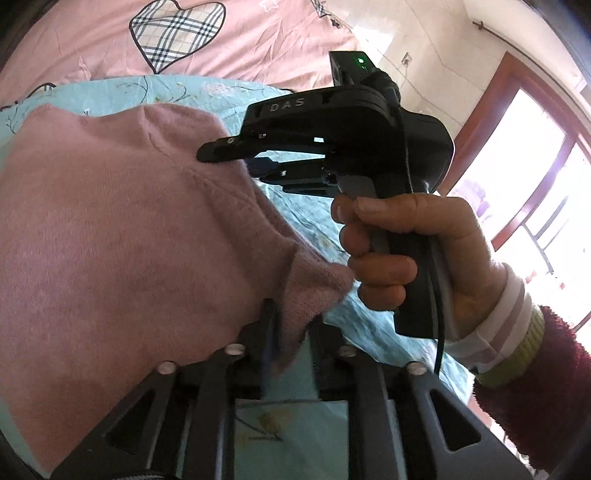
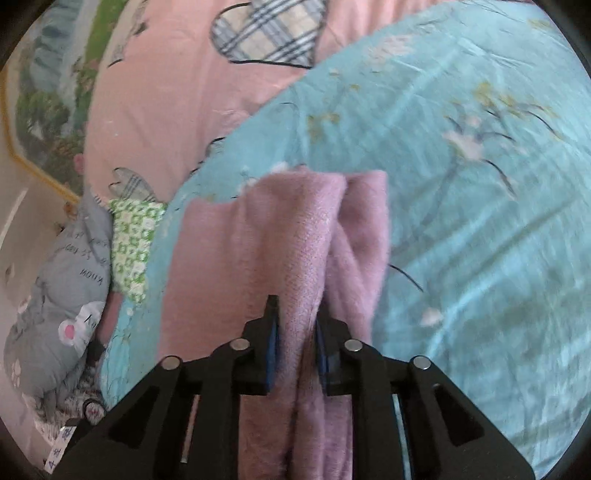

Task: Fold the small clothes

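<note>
A pink knit garment [image 1: 122, 236] hangs lifted over the turquoise floral sheet [image 1: 314, 218]. My left gripper [image 1: 291, 325] is shut on a corner of the garment at the bottom of the left wrist view. My right gripper [image 1: 236, 157], held in a hand, shows in that view shut on the garment's upper edge. In the right wrist view my right gripper [image 2: 295, 332] is shut on bunched folds of the pink garment [image 2: 280, 240], which hangs in front of the turquoise sheet [image 2: 480, 221].
A pink cover with plaid hearts [image 1: 177, 33] lies beyond the sheet. A grey mouse-print pillow [image 2: 62, 295] and a green patterned cloth [image 2: 133, 243] lie at the left. A window [image 1: 524, 206] is on the right.
</note>
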Demonstrator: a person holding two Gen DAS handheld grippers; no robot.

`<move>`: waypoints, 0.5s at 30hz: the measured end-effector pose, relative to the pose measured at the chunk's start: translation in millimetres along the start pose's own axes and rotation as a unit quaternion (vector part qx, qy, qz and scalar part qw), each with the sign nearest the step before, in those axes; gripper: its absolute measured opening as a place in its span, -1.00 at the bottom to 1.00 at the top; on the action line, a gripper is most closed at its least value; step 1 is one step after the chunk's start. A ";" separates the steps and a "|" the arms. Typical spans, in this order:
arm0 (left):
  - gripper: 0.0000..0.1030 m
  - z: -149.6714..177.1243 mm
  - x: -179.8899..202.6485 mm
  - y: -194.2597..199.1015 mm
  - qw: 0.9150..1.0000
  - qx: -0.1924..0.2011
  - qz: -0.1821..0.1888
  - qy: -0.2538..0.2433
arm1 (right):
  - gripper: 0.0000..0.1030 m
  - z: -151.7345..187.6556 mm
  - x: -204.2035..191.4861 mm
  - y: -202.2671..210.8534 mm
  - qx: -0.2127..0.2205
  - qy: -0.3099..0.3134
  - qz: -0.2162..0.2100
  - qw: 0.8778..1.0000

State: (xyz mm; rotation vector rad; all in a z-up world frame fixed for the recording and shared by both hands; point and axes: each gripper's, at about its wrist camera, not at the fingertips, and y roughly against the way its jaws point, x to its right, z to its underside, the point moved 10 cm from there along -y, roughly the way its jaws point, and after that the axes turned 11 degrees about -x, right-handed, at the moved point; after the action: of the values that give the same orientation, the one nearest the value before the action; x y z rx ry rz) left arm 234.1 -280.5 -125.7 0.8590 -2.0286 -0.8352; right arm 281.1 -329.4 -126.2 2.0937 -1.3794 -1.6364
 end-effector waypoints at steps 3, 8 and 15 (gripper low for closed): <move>-0.08 -1.2 2.0 2.1 1.000 -0.007 0.014 0.003 | -0.51 4.1 -0.1 14.5 0.019 -0.009 0.013 1.000; 0.04 16.1 15.7 18.1 1.000 -0.008 0.013 -0.019 | -0.51 14.4 -19.2 46.3 0.058 0.008 0.010 0.998; 0.25 29.6 -24.7 54.1 0.999 0.005 -0.006 0.031 | -0.51 43.0 -37.9 54.3 0.055 0.025 -0.014 0.998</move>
State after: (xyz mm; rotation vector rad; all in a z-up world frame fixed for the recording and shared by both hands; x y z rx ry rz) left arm 206.0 -223.0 -107.7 0.8923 -1.9771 -0.7967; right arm 215.7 -315.7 -84.2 2.2072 -1.4615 -1.5392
